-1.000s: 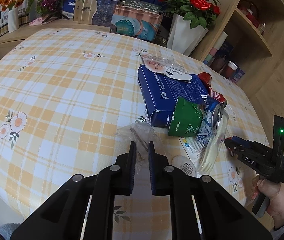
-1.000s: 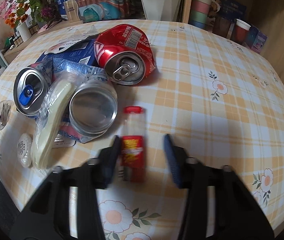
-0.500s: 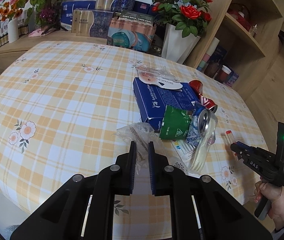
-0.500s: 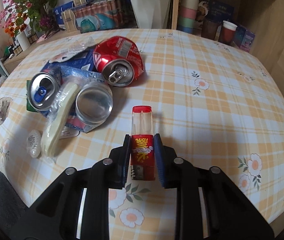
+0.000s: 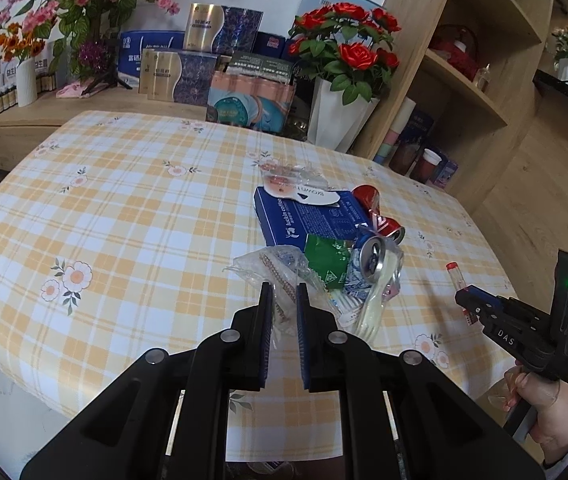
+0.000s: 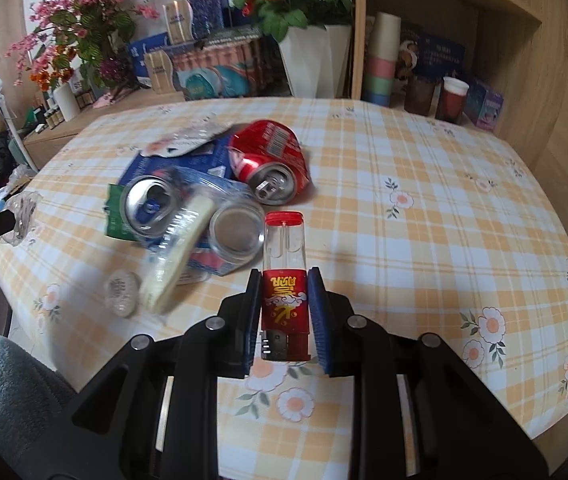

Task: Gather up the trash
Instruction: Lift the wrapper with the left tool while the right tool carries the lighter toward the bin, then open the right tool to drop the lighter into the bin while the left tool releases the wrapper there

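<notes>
Gripping a red lighter (image 6: 285, 288) between its blue pads, the right gripper (image 6: 285, 308) holds it above the checked tablecloth (image 6: 424, 208), its clear end pointing toward the trash pile. The left gripper (image 5: 284, 312) is clenched on a crinkled clear plastic wrapper (image 5: 272, 270), which trails from its fingers near the table's edge. The pile sits on the table: a blue box (image 5: 308, 216), a crushed red can (image 6: 272, 156), a silver can (image 6: 148, 206), a green packet (image 5: 326, 256) and a pale plastic-wrapped strip (image 6: 176, 256), all touching or overlapping.
</notes>
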Demonstrator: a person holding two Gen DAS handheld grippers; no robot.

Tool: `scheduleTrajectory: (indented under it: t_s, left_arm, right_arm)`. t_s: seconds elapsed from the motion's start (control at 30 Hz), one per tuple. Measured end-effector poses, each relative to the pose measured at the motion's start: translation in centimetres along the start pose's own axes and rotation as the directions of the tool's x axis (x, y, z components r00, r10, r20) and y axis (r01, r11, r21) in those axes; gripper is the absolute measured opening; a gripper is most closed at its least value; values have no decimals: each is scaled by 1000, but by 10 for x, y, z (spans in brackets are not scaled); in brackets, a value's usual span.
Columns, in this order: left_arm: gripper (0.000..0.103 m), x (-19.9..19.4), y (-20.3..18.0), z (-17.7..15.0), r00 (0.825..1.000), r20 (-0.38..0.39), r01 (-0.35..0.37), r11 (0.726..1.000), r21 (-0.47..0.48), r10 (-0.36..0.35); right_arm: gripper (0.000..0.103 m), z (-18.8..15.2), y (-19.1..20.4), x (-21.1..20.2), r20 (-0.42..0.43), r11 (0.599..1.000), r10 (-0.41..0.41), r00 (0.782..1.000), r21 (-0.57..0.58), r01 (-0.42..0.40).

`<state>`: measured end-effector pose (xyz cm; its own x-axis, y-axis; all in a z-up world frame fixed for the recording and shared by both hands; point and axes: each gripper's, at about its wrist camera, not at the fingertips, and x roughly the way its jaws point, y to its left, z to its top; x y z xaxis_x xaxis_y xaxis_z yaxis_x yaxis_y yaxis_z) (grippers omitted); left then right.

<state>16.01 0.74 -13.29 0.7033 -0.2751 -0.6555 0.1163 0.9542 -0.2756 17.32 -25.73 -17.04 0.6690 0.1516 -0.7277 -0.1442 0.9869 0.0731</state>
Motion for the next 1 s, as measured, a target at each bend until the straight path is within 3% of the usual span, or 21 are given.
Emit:
scheduleTrajectory:
  t_s: [0.47, 0.8, 1.0]
  left_arm:
    - [12, -73, -12, -15, 998, 64, 22, 998, 57, -26]
    - [12, -118, -7, -40, 996, 76, 31, 998, 56, -35]
    - [12, -126, -2, -53, 997, 69, 29, 998, 53, -33]
  right_arm:
    - [26, -17, 43, -78, 159, 993, 118, 980, -45, -112]
    - [26, -49, 80, -109, 150, 973, 220, 964, -107, -205]
    - [26, -76, 97, -111, 93, 958, 275, 957, -109, -265]
